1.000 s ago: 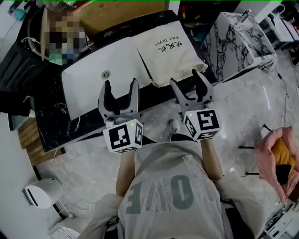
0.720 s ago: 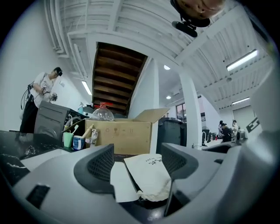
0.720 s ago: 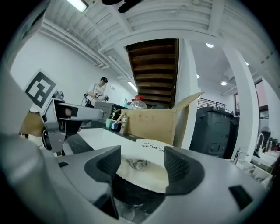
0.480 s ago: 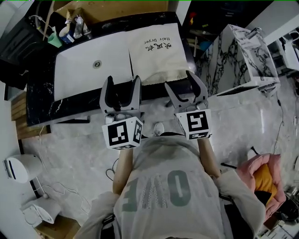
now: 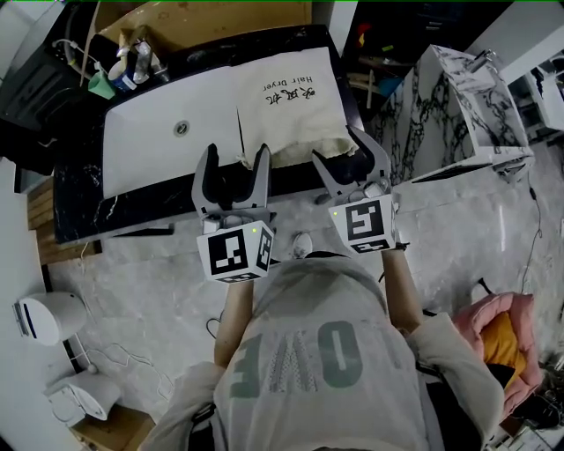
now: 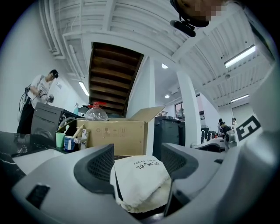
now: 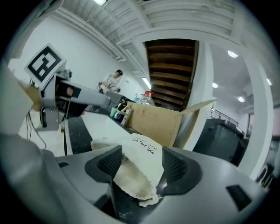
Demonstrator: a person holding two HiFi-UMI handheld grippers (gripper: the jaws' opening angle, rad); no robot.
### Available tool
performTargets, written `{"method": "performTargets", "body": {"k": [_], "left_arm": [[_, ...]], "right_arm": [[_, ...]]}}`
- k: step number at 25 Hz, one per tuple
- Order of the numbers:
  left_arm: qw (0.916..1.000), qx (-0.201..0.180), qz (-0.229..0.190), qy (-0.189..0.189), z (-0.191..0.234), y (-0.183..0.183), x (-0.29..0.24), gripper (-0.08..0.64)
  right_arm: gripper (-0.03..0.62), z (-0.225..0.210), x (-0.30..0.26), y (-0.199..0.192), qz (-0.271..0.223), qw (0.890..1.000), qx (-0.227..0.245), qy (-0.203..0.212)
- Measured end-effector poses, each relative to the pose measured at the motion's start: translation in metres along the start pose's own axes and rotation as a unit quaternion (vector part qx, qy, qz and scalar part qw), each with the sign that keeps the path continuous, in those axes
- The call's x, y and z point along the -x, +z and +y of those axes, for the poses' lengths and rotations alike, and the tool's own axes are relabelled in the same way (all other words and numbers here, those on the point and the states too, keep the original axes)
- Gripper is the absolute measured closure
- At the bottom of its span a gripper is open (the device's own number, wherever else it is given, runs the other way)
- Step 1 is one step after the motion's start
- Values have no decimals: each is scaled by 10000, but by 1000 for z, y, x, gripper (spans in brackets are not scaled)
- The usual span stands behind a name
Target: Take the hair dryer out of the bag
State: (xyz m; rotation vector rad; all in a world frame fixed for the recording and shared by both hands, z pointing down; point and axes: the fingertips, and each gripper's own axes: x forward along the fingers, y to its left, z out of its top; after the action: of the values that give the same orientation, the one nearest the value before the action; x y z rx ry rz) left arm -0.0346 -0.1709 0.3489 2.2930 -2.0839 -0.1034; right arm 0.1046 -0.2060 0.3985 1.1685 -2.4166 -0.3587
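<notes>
A cream cloth bag point(image 5: 291, 101) printed "Hair Dryer" lies closed on the dark marble counter point(image 5: 84, 207), its frilled mouth toward me. No hair dryer shows. My left gripper point(image 5: 234, 158) hovers open at the counter's near edge, just left of the bag's mouth. My right gripper point(image 5: 345, 151) is open too, at the bag's near right corner. In the left gripper view the bag point(image 6: 140, 179) sits framed between the jaws, a short way ahead. In the right gripper view the bag's frilled edge point(image 7: 135, 168) lies close between the jaws, untouched.
A white sink point(image 5: 167, 132) lies left of the bag. A cardboard box point(image 5: 211, 18) and cups and bottles point(image 5: 128, 62) stand at the counter's back. A marble-patterned block point(image 5: 458, 97) stands to the right. White appliances point(image 5: 48, 317) and a pink bag point(image 5: 502, 339) sit on the floor.
Both grippers have come closer to the bag's near edge, still open. The head view has shifted, so the counter sits more centred.
</notes>
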Motion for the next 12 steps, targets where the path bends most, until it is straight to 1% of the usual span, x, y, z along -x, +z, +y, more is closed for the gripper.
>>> {"method": "performTargets", "body": {"k": [1,2,3,4,5,8,12], "left_arm": [[10000,2,-10,13,1,1,0,245],[10000,8,-13,24,1,2,0,245],[10000,15,-9,31,1,2,1,245],[10000,24,1,36,1,1,1,245],[10000,37,15,40,1,1,2,245],[9999,108,38,36,-1,-2,2,245],[9999,118,23,-37,-7,-2,1,245]], "right_arm": [[289,1,-3,-1,112,9986,501,110],[293,3,-6,-5,245,9941,1027,233],[296,5,-9,-9,388,9872,1501,365],[296,6,-12,-15,523,9796,1874,498],[296,8,-14,-20,633,9729,2136,619],[308,12,-23,-32,832,9592,2560,864],[326,16,-34,-43,973,9462,2913,1019]]}}
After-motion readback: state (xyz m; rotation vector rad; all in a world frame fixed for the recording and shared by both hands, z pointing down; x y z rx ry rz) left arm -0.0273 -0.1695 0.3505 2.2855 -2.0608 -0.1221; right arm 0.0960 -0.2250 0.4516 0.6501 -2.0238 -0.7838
